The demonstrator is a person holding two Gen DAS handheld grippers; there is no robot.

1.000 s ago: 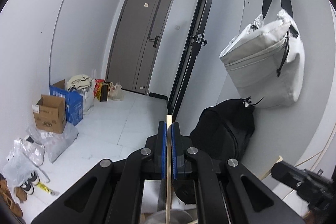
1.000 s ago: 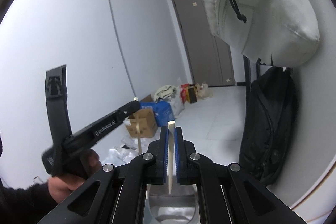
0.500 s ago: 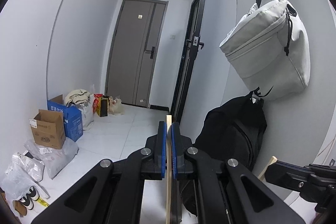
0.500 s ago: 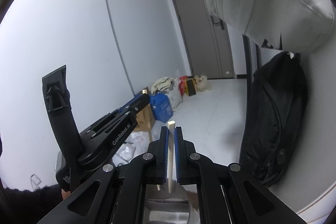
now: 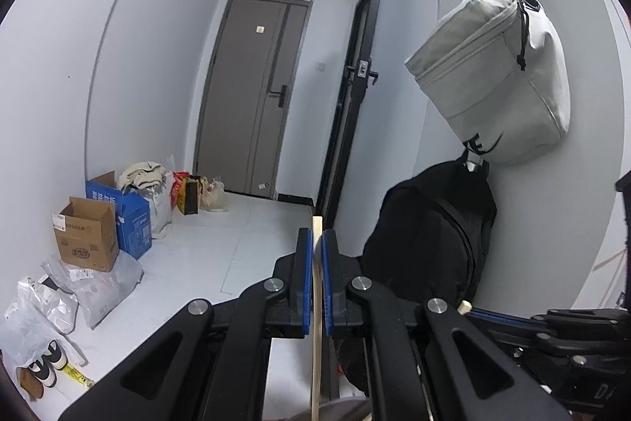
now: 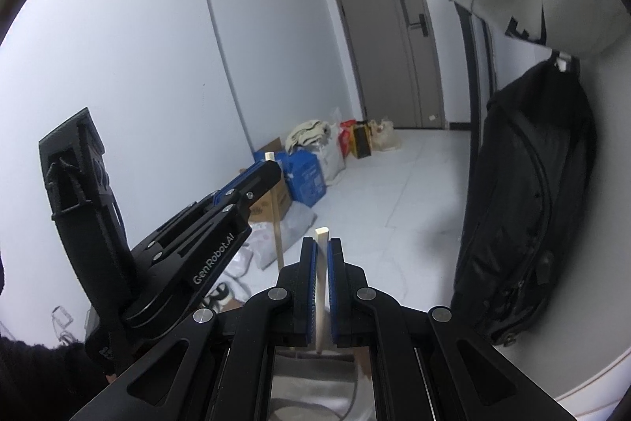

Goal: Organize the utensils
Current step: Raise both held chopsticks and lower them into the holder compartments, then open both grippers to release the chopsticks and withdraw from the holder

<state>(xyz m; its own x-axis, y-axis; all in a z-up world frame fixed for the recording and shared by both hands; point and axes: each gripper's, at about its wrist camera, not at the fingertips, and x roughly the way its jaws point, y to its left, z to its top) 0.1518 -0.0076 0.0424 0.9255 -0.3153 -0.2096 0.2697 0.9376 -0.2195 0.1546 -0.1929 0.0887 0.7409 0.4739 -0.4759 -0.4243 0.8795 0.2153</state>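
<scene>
While both grippers descend, each carries one chopstick upright. Left gripper (image 5: 314,251) pinches wooden stick (image 5: 316,302); right gripper (image 6: 322,255) pinches pale stick (image 6: 321,287). Metal container (image 6: 311,373) sits just below right jaws, near edge of view. Versus earlier frame: grey bag (image 5: 497,73) higher in view, black backpack (image 5: 430,235) more exposed, grips unchanged. Judgement: lowering sticks toward container, insertion not yet done.

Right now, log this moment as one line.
left gripper: shut on wooden chopstick | right gripper: shut on pale chopstick | both upright | metal container below
</scene>
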